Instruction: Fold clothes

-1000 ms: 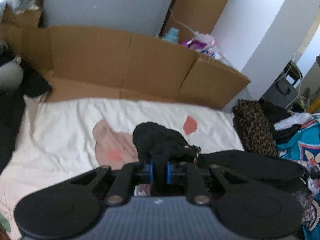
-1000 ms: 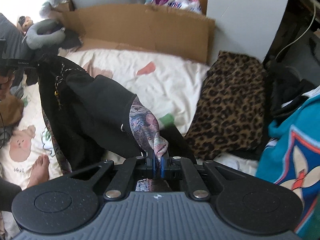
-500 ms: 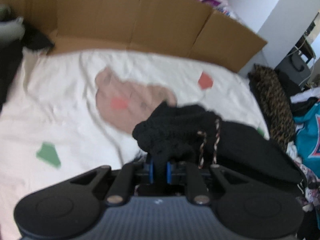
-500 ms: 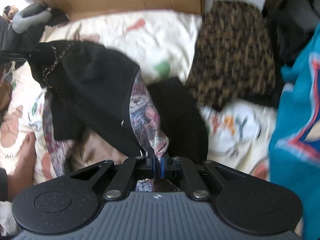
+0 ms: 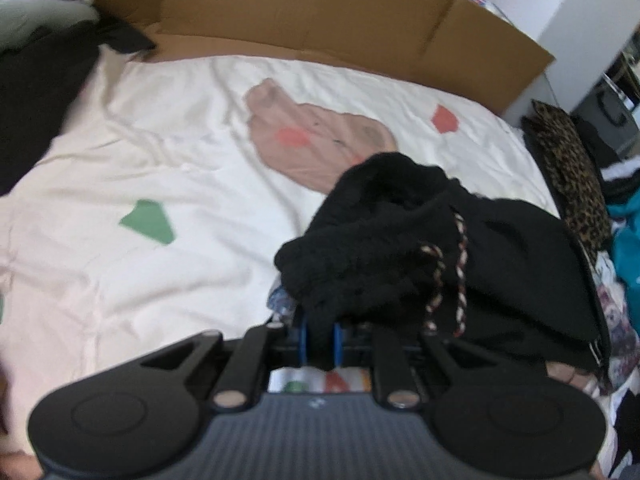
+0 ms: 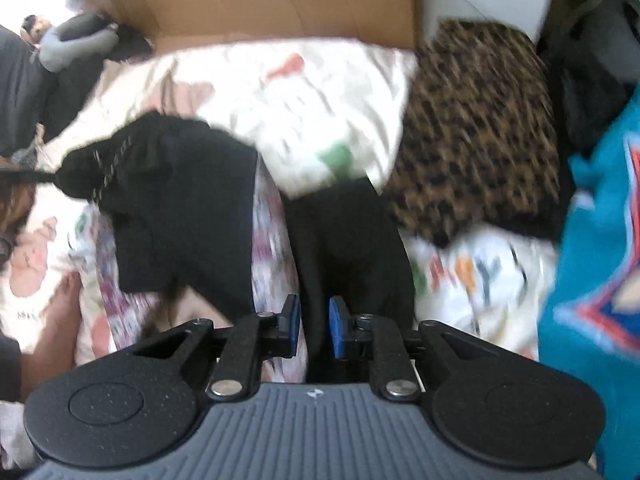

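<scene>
in the left wrist view, the left gripper (image 5: 320, 334) pinched a bunch of the black garment (image 5: 400, 240), which lay heaped on the cream printed sheet (image 5: 160, 152), with a cardboard wall (image 5: 320, 12) behind and a leopard-print cloth (image 5: 572, 168) at right. in the right wrist view, the right gripper (image 6: 314, 326) had just been opening, its pads apart with dark cloth between them; a teal fabric (image 6: 600, 260) lay at right.

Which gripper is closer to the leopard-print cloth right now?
Right. The right gripper sits just below and left of the leopard-print cloth; its jaws have just been opening around black fabric. The left gripper, clamped on the black garment, sits farther across the bed.
</scene>
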`<state>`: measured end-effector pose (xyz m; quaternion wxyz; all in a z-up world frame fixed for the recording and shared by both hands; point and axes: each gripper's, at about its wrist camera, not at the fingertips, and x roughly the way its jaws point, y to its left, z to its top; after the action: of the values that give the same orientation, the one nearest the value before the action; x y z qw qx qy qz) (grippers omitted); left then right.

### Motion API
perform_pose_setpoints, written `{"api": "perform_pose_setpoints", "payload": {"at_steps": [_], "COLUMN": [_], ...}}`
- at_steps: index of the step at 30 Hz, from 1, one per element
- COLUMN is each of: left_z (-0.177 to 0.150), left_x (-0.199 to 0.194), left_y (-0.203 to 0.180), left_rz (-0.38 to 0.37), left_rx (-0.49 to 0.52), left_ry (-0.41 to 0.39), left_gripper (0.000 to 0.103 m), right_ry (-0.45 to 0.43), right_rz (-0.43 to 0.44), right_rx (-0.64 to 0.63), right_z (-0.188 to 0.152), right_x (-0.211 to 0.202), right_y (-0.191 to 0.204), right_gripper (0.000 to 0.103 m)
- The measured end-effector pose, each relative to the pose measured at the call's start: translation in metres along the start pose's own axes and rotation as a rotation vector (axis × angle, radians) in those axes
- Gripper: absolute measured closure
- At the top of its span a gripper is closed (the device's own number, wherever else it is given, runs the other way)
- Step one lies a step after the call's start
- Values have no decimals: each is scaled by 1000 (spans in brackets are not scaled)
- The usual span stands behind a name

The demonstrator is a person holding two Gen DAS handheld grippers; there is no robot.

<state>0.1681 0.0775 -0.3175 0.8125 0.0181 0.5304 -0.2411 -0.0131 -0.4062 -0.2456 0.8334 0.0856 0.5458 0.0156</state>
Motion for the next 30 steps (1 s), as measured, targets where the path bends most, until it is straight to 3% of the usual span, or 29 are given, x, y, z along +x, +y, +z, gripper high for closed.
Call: {"api": "perform_pose_setpoints", "payload": {"at_steps": [9,13,19,24,30], "left_z": [-11,-15,-17,-14,-11], "left_x": [2,4,5,3,10], "left_y": [26,31,30,29,27], "left_rz": [26,12,3,3,14], "left_rx": [-70,-92,-77,-42,-15], "left_ry": [-11,-21,-18,11,53], "left_gripper": [90,90,90,89,89], "right_ry": [-15,-41,-94,-44,-31], "right_rz": [113,141,123,34,11], "right_rx": [-219,-234,-108,-162,-84], "right_z": [121,155,160,148,142], "right_x": [64,107,157,172,192], "right_y": [42,67,83,99,76], "right_gripper": [87,87,87,87,86]}}
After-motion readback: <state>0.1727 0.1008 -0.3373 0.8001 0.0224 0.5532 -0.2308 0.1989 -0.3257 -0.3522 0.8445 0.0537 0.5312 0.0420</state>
